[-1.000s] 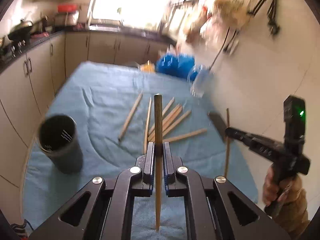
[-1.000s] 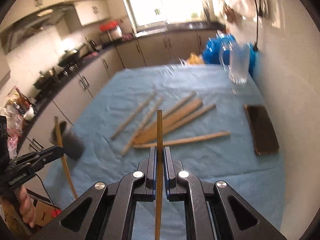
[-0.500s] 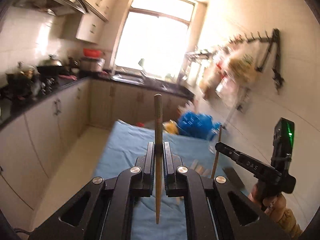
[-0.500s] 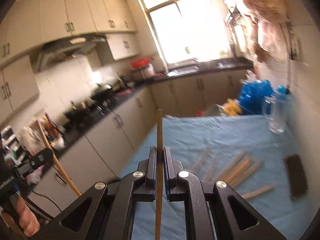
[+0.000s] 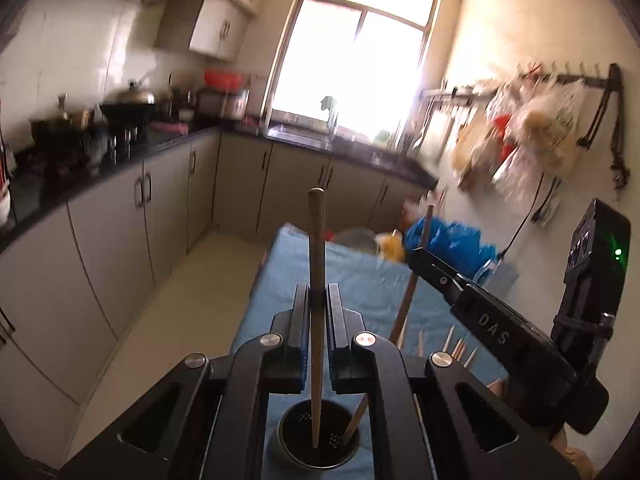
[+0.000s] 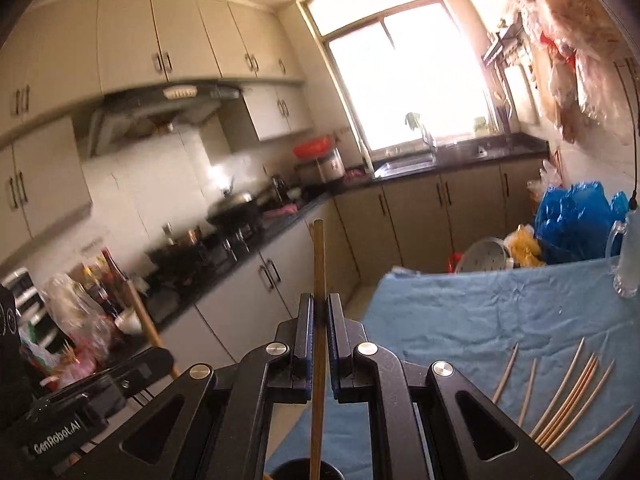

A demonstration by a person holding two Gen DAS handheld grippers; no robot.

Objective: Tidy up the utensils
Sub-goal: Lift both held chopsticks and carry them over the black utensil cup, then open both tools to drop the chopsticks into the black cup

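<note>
Wooden chopsticks: I've got one long brown chopstick (image 5: 317,280) clamped upright in my left hand-held gripper (image 5: 318,300), its lower tip inside the round black perforated utensil cup (image 5: 316,446) on the blue-cloth tabletop (image 5: 352,280). My right hand-held gripper (image 6: 319,312) is clenched on a second, yellower chopstick (image 6: 318,320), also standing near vertical with its bottom end at the cup (image 6: 300,469).

A second ago both views looked down at the table with the cup off to the side; now both are tilted up at the kitchen cabinets and window, and the cup sits right under the jaws.

Readable text: "DAS" on the right unit in the left view, "GenRobot.AI" on the left unit in the right view.

The loose pale chopsticks (image 6: 568,396) lie fanned on the cloth, to the right.
</note>
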